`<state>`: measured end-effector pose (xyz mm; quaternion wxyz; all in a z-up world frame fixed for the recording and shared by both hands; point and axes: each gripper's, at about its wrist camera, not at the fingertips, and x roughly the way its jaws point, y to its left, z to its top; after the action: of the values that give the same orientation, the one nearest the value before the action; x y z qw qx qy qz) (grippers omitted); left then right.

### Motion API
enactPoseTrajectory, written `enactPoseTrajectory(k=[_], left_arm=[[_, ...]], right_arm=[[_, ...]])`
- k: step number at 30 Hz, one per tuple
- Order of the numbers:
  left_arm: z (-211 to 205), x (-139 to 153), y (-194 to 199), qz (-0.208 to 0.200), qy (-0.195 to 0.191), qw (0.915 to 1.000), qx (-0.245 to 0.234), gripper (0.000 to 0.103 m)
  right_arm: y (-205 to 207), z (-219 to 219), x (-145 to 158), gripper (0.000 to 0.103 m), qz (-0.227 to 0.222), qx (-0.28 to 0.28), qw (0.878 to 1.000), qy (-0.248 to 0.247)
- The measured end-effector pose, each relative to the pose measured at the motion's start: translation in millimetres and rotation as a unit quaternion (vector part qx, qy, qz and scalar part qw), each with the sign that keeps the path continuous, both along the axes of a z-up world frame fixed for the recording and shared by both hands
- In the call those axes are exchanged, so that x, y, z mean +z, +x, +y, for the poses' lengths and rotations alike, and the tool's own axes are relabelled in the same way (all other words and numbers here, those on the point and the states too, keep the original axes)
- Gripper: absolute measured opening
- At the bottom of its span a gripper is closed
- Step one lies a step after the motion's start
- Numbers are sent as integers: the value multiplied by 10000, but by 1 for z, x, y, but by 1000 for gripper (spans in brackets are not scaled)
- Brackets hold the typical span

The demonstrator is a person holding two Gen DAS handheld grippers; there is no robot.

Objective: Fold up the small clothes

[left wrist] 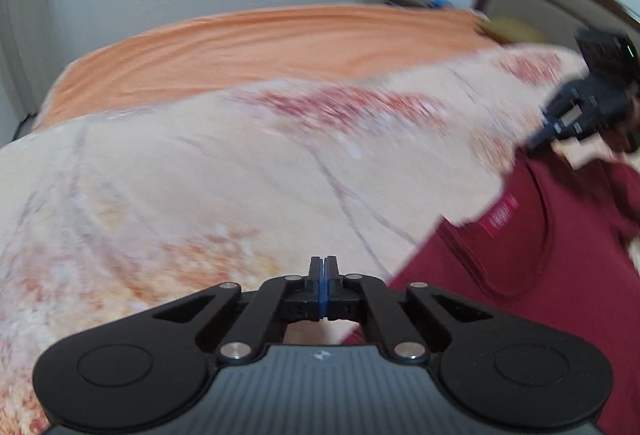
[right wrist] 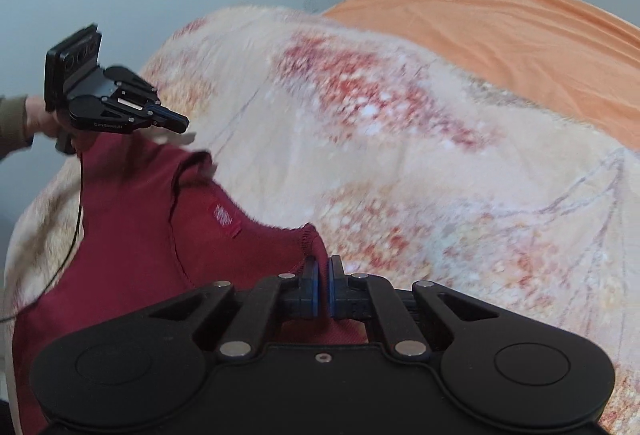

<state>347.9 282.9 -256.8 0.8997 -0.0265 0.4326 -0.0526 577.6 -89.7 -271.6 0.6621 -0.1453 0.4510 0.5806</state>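
Pinching soft, light maroon shirt [right wrist: 132,231] at shoulder hems: right gripper [right wrist: 323,275] clamped on cloth, left gripper [left wrist: 324,267] closed, its hold on fabric unclear, over blanket [left wrist: 200,187].

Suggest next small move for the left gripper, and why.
Probably open the left gripper and pinch the maroon shirt edge beside it: its pads meet with no cloth seen between, while the right gripper pinches the shirt's stitched edge.

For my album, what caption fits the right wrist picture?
Right gripper pinching a dark red shirt on a patterned blanket.
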Motion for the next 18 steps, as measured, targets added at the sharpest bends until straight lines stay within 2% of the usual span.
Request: enactPoseTrajectory(k=[2,5,6,7,8,9,10,12,14,17,18], left_arm=[[7,-4,3,130,1,9998,180,0],[-5,-8,4,362,-133,9988,-312,1],[-10,-8,4,417,-188,9978,-474,15],[-12,-9,6,467,-252,9969,-585,37],[-16,-11,5,505,-296,9961,-662,46],[-17,-12,6,545,-368,9951,-737,51],[-18,-13,8,599,-469,9939,-797,51],[-18,-15,11,683,-635,9917,-883,51],[-20,-22,15,854,-684,9895,-950,51],[-24,-32,19,1047,-473,9885,-984,49],[-24,-34,20,1063,-448,9886,-965,43]], right_arm=[[4,-1,-1,3,-7,-153,9999,9],[3,1,-10,2,34,-202,9997,-111],[2,1,-12,3,69,-215,9997,-117],[2,1,-12,4,79,-226,9997,-109],[1,2,-12,6,78,-208,9997,-96],[1,2,-12,14,93,-201,9997,-113],[1,3,-12,24,108,-201,9996,-155],[2,3,-12,30,189,-150,9996,-164],[3,4,-13,31,280,-87,9994,-203],[0,7,-20,31,195,34,9990,-405],[-2,7,-22,30,168,52,9989,-439]])
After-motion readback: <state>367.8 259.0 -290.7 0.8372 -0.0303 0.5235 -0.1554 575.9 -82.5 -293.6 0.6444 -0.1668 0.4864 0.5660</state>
